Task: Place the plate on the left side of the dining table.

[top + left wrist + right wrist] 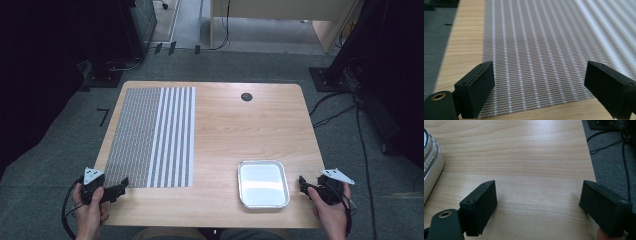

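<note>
A grey-and-white striped woven mat (152,136) lies flat on the left half of the wooden table (235,125). A shallow silver foil tray (263,183) sits near the front right, with nothing in it. My left gripper (121,186) hovers at the mat's near left corner, jaws wide apart over the weave (536,50), holding nothing. My right gripper (302,183) rests just right of the tray, near the table's right edge, also open and holding nothing. The tray's rounded rim (430,167) shows at the left of the right gripper view.
A small dark round grommet (246,96) sits in the table's far centre. Black cables (350,115) trail over the grey carpet to the right. Dark equipment stands (115,55) and a wooden desk (280,15) are beyond the far edge.
</note>
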The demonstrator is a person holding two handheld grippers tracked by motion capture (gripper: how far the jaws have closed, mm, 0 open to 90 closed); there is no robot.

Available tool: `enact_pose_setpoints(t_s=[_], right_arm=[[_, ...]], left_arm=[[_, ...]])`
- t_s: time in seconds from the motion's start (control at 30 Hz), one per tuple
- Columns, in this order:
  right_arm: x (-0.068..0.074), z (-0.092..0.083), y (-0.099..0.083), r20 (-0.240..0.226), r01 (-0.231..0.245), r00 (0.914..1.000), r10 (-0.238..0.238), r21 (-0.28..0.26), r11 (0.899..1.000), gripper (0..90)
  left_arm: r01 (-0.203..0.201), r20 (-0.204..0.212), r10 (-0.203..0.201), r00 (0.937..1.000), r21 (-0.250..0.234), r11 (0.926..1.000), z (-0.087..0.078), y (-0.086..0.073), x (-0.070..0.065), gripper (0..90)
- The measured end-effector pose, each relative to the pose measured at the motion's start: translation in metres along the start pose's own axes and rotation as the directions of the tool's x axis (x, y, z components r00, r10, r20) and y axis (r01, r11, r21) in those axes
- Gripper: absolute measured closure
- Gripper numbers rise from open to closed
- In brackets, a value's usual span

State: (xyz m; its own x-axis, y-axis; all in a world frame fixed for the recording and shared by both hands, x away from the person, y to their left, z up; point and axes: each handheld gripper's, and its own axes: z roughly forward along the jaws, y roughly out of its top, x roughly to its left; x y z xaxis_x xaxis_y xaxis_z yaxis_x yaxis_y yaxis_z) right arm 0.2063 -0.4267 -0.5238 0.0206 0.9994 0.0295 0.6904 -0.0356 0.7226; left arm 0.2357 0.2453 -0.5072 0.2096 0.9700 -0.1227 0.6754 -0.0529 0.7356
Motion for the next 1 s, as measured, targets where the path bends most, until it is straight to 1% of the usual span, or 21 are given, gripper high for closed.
enact_pose_setpoints(t_s=[0.03,0.07,0.13,0.17,0.2,0.27,0.3,0.33,0.4,0.47,0.5,0.6,0.67,0.73,0.83,0.87,0.9,0.97,1.0], right_arm=[[0.000,0.000,0.000,0.000,-0.001,1.0000,0.001,0.001,1.000,14.0],[0.000,0.000,0.000,-0.001,0.000,1.0000,0.000,-0.001,1.000,14.1],[-0.001,0.000,0.000,0.000,-0.003,1.0000,0.003,-0.002,1.000,14.2],[-0.001,0.000,0.000,0.002,-0.007,1.0000,0.007,-0.002,1.000,14.2],[-0.001,-0.001,0.000,0.009,-0.011,0.9999,0.011,-0.016,1.000,14.3],[-0.002,-0.002,0.000,0.012,-0.007,0.9999,0.007,-0.022,1.000,14.3],[-0.002,-0.002,-0.001,0.014,-0.004,0.9999,0.005,-0.025,1.000,14.4],[-0.002,-0.004,-0.001,0.015,-0.005,0.9999,0.005,-0.029,1.000,14.4],[-0.002,-0.005,-0.002,0.014,-0.007,0.9999,0.007,-0.031,0.999,14.5],[-0.001,-0.006,-0.001,0.012,-0.012,0.9998,0.013,-0.033,0.999,14.5],[0.001,-0.008,-0.001,0.012,-0.017,0.9998,0.017,-0.035,0.999,14.5],[0.004,-0.012,0.000,0.012,-0.017,0.9998,0.018,-0.044,0.999,14.5],[0.006,-0.013,0.000,0.011,-0.014,0.9998,0.015,-0.050,0.999,14.4],[0.010,-0.016,0.000,0.014,-0.005,0.9999,0.006,-0.060,0.998,14.5],[0.012,-0.017,0.001,0.015,-0.001,0.9999,0.002,-0.065,0.998,14.5],[0.012,-0.018,0.001,0.017,-0.003,0.9998,0.004,-0.065,0.998,14.5],[0.013,-0.019,0.001,0.015,-0.005,0.9999,0.006,-0.070,0.998,14.5],[0.013,-0.020,0.001,0.014,-0.008,0.9999,0.009,-0.073,0.997,14.5],[0.013,-0.020,0.001,0.014,-0.008,0.9999,0.009,-0.073,0.997,14.5]], left_arm=[[0.001,0.000,-0.001,1.0000,-0.003,1.0000,-0.001,0.000,-0.001,9.4],[0.004,-0.023,-0.004,0.9997,0.000,1.0000,-0.002,0.001,-0.002,9.0],[0.008,-0.025,-0.008,0.9997,-0.003,1.0000,-0.002,0.001,-0.004,8.5],[0.008,-0.002,-0.008,1.0000,-0.010,0.9999,-0.004,0.003,-0.006,8.5],[0.003,-0.014,-0.004,0.9999,-0.026,0.9997,-0.007,0.005,-0.011,8.7],[0.002,-0.013,-0.003,0.9999,-0.032,0.9995,-0.008,0.006,-0.012,9.1],[0.016,0.012,-0.015,0.9998,-0.048,0.9987,-0.010,0.007,-0.014,9.1],[0.048,0.023,-0.047,0.9986,-0.067,0.9966,-0.012,0.008,-0.015,14.4],[0.060,0.014,-0.059,0.9982,-0.076,0.9954,-0.012,0.009,-0.016,13.5],[0.056,0.008,-0.055,0.9984,-0.074,0.9957,-0.012,0.009,-0.017,13.5],[0.049,-0.002,-0.049,0.9988,-0.074,0.9960,-0.012,0.009,-0.019,13.5],[0.044,-0.004,-0.044,0.9990,-0.075,0.9962,-0.012,0.011,-0.023,13.5],[0.047,0.001,-0.047,0.9989,-0.075,0.9961,-0.012,0.011,-0.025,11.3],[0.042,0.027,-0.040,0.9988,-0.071,0.9966,-0.012,0.013,-0.033,9.6],[0.039,0.047,-0.036,0.9983,-0.070,0.9968,-0.011,0.016,-0.042,9.6],[0.039,0.047,-0.036,0.9983,-0.070,0.9968,-0.011,0.016,-0.042,9.6],[0.039,0.049,-0.036,0.9982,-0.067,0.9970,-0.010,0.017,-0.049,9.6],[0.030,0.047,-0.028,0.9985,-0.063,0.9976,-0.009,0.018,-0.056,9.6],[0.030,0.047,-0.028,0.9985,-0.063,0.9976,-0.009,0.018,-0.056,9.6]])
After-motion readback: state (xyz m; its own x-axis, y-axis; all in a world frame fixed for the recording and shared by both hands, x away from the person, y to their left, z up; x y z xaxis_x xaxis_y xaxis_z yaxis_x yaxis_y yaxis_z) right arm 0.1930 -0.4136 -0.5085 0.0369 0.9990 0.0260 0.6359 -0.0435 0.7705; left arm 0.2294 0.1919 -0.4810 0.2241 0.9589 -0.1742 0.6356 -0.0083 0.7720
